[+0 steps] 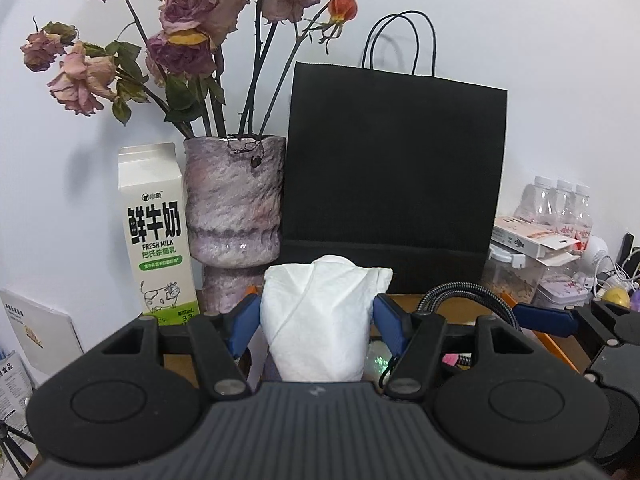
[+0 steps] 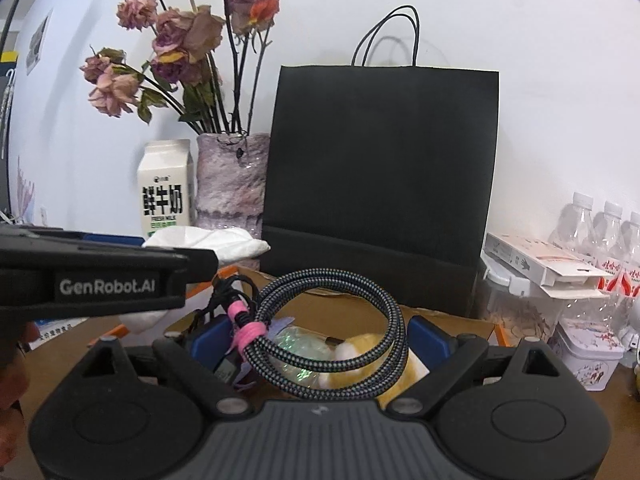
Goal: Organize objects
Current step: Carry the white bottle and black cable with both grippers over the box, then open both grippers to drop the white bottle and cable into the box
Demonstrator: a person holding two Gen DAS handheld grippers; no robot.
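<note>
My left gripper point(image 1: 316, 316) is shut on a white tissue pack point(image 1: 320, 316), held upright between its blue pads above an open cardboard box point(image 2: 352, 308). My right gripper point(image 2: 320, 338) is shut on a coiled braided cable point(image 2: 332, 340) bound with a pink tie, held over the same box. The cable also shows in the left wrist view point(image 1: 468, 296). Inside the box lie a yellow plush toy point(image 2: 360, 364) and an iridescent wrapped item point(image 2: 296, 344). The left gripper's body point(image 2: 92, 276) and the tissue point(image 2: 208, 240) show at the left of the right wrist view.
A black paper bag point(image 1: 396, 176) stands behind the box against the white wall. A purple vase point(image 1: 234, 216) with dried roses and a milk carton point(image 1: 154, 232) stand at the left. Clear bottles point(image 2: 600, 236), small boxes and a tin point(image 2: 588, 356) crowd the right.
</note>
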